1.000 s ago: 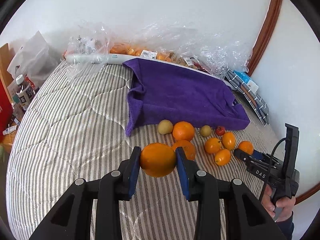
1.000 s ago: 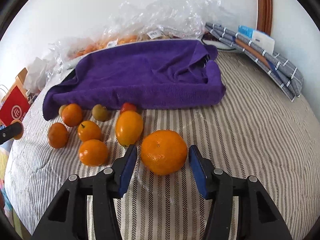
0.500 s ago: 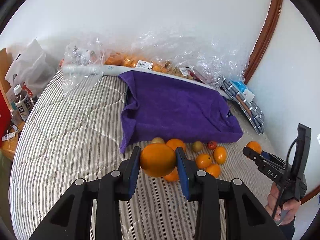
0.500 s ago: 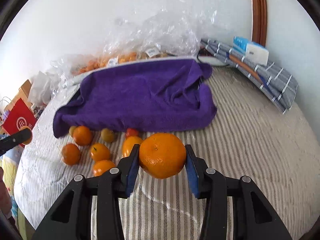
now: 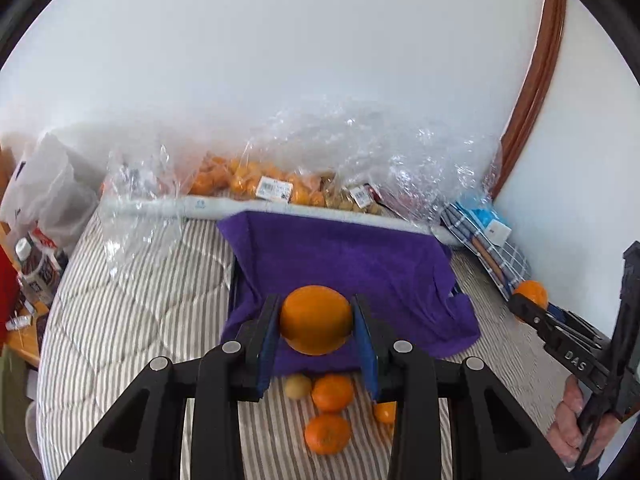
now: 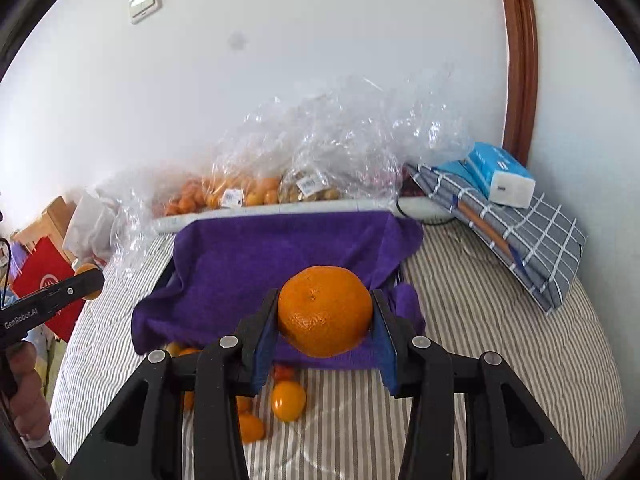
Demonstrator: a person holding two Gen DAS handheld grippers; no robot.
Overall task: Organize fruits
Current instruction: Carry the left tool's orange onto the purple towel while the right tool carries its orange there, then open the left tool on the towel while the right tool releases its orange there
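1. We see the left tool (image 5: 316, 326) clenched on an orange (image 5: 316, 320), pads pressing both flanks, fruit carried clear of the bed (image 5: 120, 320).
2. The right tool (image 6: 325, 326) is likewise clamped on a mandarin (image 6: 325, 310), stem dimple facing the camera, held off the bed.
3. Key relation: from either tool the purple towel (image 5: 352, 264) lies at 12 o'clock, just past the held fruit (it seems to drape over a tray or box, rim not clearly visible). Its long axis runs 9-to-3 across both views.
4. The right tool shows in the left view at 3 o'clock, its mandarin near the towel's right end; the left tool shows in the right view at 9 o'clock, near the towel's left end. So we judge each hand serves its own half, neither clearly nearer.
5. Loose fruit (image 5: 332, 392) still lies on the bed at 6 o'clock from the held fruit, below the towel's near edge, partly hidden by the tools.
6. Bagged fruit (image 6: 240, 196) sits beyond the towel at 12 o'clock, against the wall.
7. Our guess at the next move: forward and down over the towel's near edge, then let go; round fruit may roll.
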